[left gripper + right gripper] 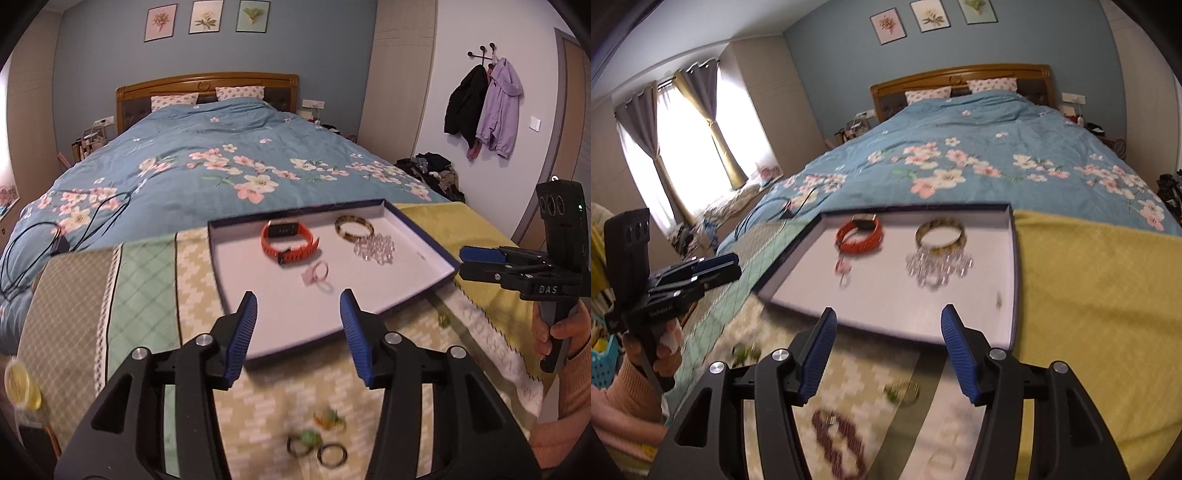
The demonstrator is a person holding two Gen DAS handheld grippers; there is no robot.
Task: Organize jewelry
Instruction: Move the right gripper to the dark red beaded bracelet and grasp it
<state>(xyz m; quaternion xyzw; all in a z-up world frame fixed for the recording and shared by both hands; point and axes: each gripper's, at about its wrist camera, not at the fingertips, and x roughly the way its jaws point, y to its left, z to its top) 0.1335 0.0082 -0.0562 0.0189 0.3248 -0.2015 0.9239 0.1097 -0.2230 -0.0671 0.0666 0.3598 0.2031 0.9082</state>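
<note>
Shallow box lid (pixel 439 258), white inside with dark blue rim, sits on patterned cloths (pixel 192 280) spread at the foot of the bed (pixel 229 147). Inside the lid: orange smartwatch (pixel 290 240) toward the far edge, left of centre; tortoiseshell bangle (pixel 354 229) near the far right corner; clear crystal bead bracelet (pixel 375 249) just in front of the bangle, touching or nearly so; pale pink ring (pixel 317 275) with a clear ring beside it, about mid-lid in front of the watch; one tiny item near the right wall, too small to tell. Outside the lid, on the cloth near its front edge: two dark rings (pixel 321 452) with a green and an orange piece next to them, blurred; a dark beaded strand (pixel 842 443) looped on the cloth in the right wrist view, blurred; a small green piece (pixel 901 393) near it. Yellow towel (pixel 1089 295) lies along the lid's right side. Left gripper (pixel 298 301) hangs over the lid's front edge, jaws parted, nothing between them. Right gripper (pixel 889 317) likewise over the front edge, jaws parted and empty. Each gripper's handle sits in a person's hand (pixel 557 332), peach sleeve visible.
</note>
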